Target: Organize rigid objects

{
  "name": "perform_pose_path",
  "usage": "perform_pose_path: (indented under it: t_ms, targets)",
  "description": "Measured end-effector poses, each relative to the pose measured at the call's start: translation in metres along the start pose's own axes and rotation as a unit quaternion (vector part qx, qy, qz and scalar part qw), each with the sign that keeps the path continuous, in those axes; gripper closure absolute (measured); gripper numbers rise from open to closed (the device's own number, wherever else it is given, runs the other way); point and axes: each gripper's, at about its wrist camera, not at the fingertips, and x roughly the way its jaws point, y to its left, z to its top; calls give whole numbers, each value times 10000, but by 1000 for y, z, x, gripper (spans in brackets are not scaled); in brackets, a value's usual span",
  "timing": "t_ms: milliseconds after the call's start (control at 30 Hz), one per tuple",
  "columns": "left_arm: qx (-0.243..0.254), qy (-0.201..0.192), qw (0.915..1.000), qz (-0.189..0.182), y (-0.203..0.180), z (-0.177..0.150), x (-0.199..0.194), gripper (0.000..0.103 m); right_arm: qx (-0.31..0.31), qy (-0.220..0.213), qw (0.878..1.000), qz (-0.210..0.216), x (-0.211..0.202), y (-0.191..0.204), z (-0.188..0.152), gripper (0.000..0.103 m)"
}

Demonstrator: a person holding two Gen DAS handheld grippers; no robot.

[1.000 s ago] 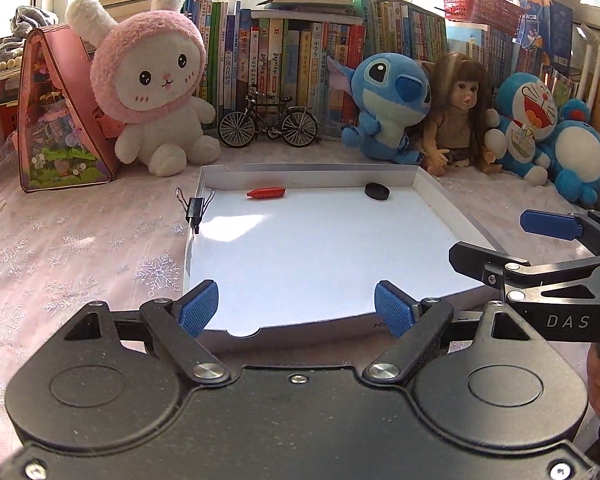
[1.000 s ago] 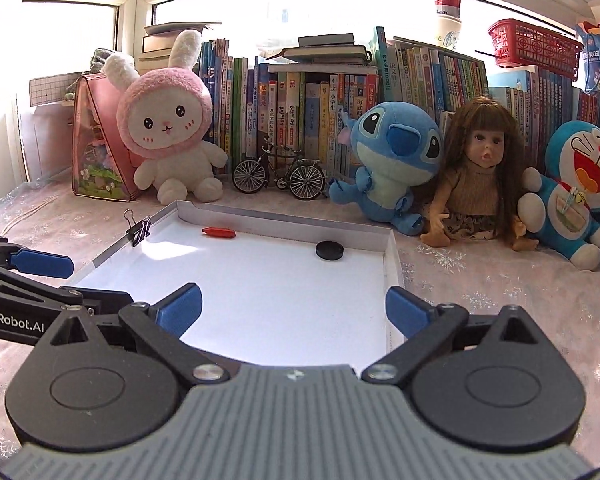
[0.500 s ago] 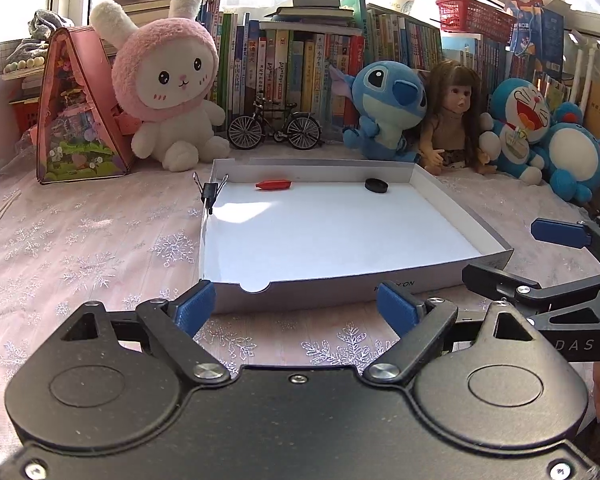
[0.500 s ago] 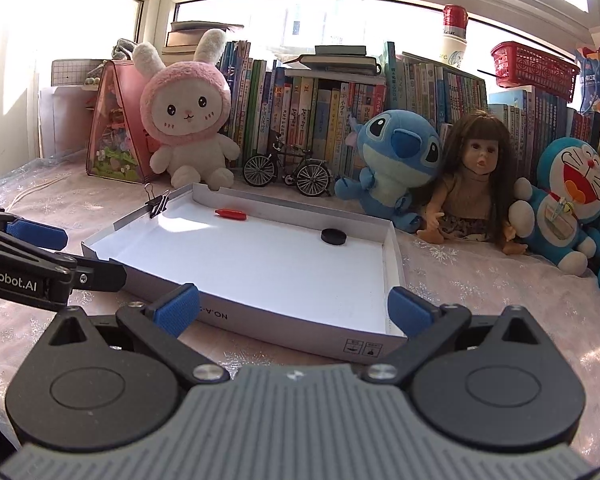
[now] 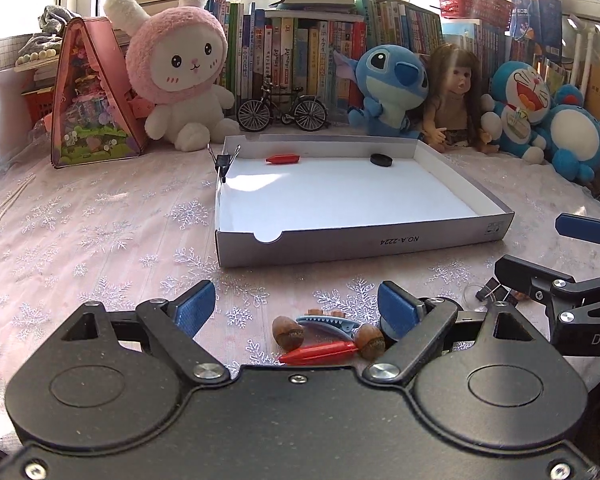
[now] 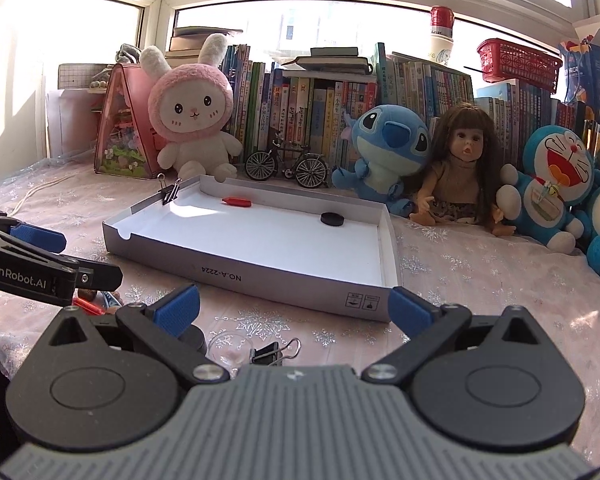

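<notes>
A snowflake-patterned tablecloth [image 5: 100,240] carries a shallow box [image 5: 364,240], acorns [image 5: 288,334], a blue clip [image 5: 326,325], a red piece [image 5: 320,353], a binder clip [image 6: 274,354] and plush toys [image 5: 180,68].

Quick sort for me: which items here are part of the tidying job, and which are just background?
Job items: white box tray, red pen-like piece, blue hair clip, two acorns, binder clip, black disc.

Background: pink bunny plush, model bicycle, doll, books.
</notes>
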Motion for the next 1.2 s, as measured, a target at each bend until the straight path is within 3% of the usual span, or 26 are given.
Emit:
perform_pose_path:
  t_ms: [500, 667, 833, 1133, 1200]
  targets:
    - [95, 127, 9998, 125, -1, -17, -10, 22, 265, 228, 9994, -30, -8, 0, -17, 0]
    - [46, 224, 9997, 91, 1, -20, -10, 31, 378, 311, 9988, 34, -8, -1, -20, 0]
    - [-31, 306, 9995, 16, 3, -22, -12, 50, 382, 332, 9987, 65, -10, 1, -21, 0]
    - [-50, 389, 9992, 7, 4, -22, -11, 62, 408, 450, 9980, 142, -8, 1, -22, 3]
    - [-76, 393, 9992, -29, 4, -22, -12, 63, 372, 460, 9982, 114, -8, 2, -23, 8]
